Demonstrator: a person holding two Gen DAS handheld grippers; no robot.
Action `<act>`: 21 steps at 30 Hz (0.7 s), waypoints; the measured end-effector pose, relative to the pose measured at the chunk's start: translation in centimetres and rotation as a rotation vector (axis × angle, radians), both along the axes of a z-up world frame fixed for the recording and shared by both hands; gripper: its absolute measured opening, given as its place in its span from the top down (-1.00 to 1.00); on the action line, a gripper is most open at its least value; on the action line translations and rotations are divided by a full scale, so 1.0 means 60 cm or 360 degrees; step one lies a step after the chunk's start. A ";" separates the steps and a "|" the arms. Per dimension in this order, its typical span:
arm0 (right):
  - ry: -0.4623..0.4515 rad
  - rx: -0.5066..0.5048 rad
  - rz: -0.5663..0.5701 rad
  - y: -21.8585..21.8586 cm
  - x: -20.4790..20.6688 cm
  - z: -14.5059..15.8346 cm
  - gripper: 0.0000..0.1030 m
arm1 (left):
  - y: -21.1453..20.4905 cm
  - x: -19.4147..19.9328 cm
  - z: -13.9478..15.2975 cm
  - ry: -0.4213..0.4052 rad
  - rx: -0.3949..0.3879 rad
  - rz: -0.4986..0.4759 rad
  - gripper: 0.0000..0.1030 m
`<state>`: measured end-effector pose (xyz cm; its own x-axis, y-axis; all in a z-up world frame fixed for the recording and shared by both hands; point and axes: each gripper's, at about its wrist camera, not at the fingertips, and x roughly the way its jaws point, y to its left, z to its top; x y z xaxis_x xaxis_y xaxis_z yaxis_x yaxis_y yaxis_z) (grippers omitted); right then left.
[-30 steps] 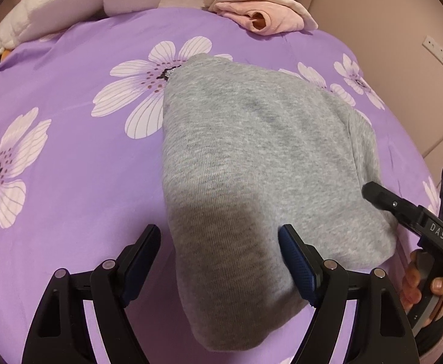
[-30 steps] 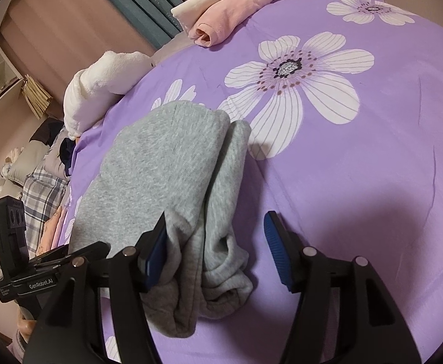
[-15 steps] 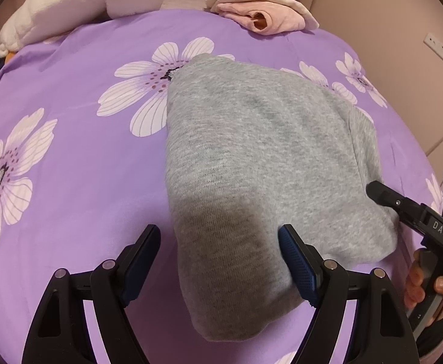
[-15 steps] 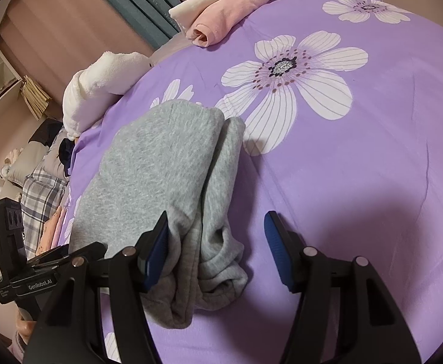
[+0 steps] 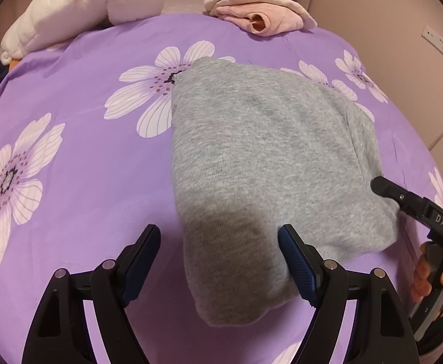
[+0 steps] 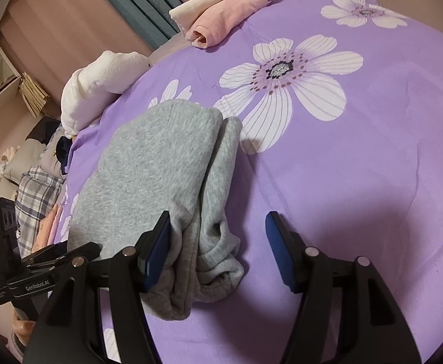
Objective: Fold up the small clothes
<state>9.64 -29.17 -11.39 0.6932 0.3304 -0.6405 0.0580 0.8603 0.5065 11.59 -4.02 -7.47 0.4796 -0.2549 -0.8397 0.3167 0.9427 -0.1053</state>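
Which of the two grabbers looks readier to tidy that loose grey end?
Right, probably. The right gripper is open directly over the grey garment's bunched layered end, while the left gripper is open over the smooth folded corner.

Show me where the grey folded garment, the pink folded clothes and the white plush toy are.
grey folded garment [image 5: 267, 157], left wrist view, middle of its top layer.
pink folded clothes [image 6: 227, 15], right wrist view, on the pink roll.
white plush toy [image 5: 85, 9], left wrist view, on its fluffy body.
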 end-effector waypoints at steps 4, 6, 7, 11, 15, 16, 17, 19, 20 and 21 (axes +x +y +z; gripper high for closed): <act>-0.0014 -0.0082 -0.0024 0.001 -0.011 0.014 -0.23 | 0.017 -0.020 0.016 -0.0043 0.0035 -0.0025 -0.55; -0.0023 -0.0130 -0.0035 0.000 -0.015 0.023 -0.23 | 0.024 -0.029 0.025 -0.0071 0.0062 -0.0034 -0.55; -0.0030 -0.0162 -0.0041 -0.001 -0.018 0.028 -0.23 | 0.028 -0.033 0.031 -0.0084 0.0075 -0.0033 -0.55; -0.0039 -0.0315 -0.0102 -0.008 -0.025 0.047 -0.25 | 0.037 -0.041 0.051 -0.0131 0.0089 -0.0022 -0.55; -0.0094 -0.0276 -0.0068 -0.015 -0.026 0.063 -0.25 | 0.031 -0.038 0.073 -0.0150 -0.0044 -0.0074 -0.55; -0.0117 -0.0241 -0.0045 -0.015 -0.022 0.069 -0.25 | 0.022 -0.037 0.077 -0.0159 -0.0066 -0.0097 -0.55; -0.0138 -0.0204 -0.0023 -0.014 -0.015 0.076 -0.25 | 0.017 -0.038 0.080 -0.0164 -0.0083 -0.0113 -0.52; -0.0182 -0.0157 0.0014 -0.007 0.001 0.088 -0.25 | -0.008 -0.038 0.082 -0.0186 -0.0080 -0.0173 -0.27; -0.0211 -0.0147 0.0035 0.000 0.013 0.095 -0.18 | -0.016 -0.038 0.081 -0.0190 -0.0070 -0.0193 -0.21; -0.0233 -0.0152 0.0058 0.009 0.022 0.101 0.00 | -0.030 -0.038 0.078 -0.0192 -0.0059 -0.0227 -0.08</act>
